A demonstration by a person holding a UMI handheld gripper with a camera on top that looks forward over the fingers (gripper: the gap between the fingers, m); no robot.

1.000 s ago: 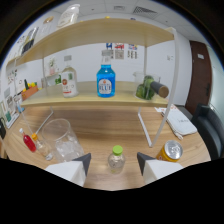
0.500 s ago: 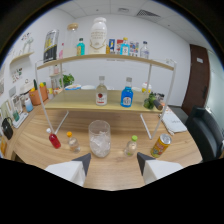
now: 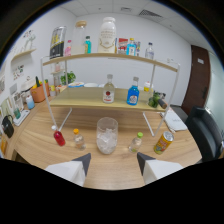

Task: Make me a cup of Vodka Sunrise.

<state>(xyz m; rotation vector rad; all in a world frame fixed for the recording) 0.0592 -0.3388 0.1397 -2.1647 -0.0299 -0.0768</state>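
A clear glass (image 3: 107,135) with ice in it stands on the wooden table (image 3: 120,170), just ahead of my gripper (image 3: 113,161), which is open with nothing between its fingers. Left of the glass are a small red bottle (image 3: 59,138) and a small orange-capped bottle (image 3: 78,140). To its right a green-capped small bottle (image 3: 135,143) and a yellow can (image 3: 163,142) stand. On the lower shelf behind, a clear bottle with a red label (image 3: 108,90) is next to a blue bottle (image 3: 132,93).
A two-tier wooden shelf (image 3: 95,104) on white legs spans the back of the table; its top tier carries several bottles and a large white jug (image 3: 108,33). An orange pot (image 3: 38,93) and cups sit far left. A black chair (image 3: 205,135) stands at right.
The view has pulled back and risen, so the whole shelf and top tier show. The glass with ice has come to sit centred ahead of the fingers; the bottles look farther away.
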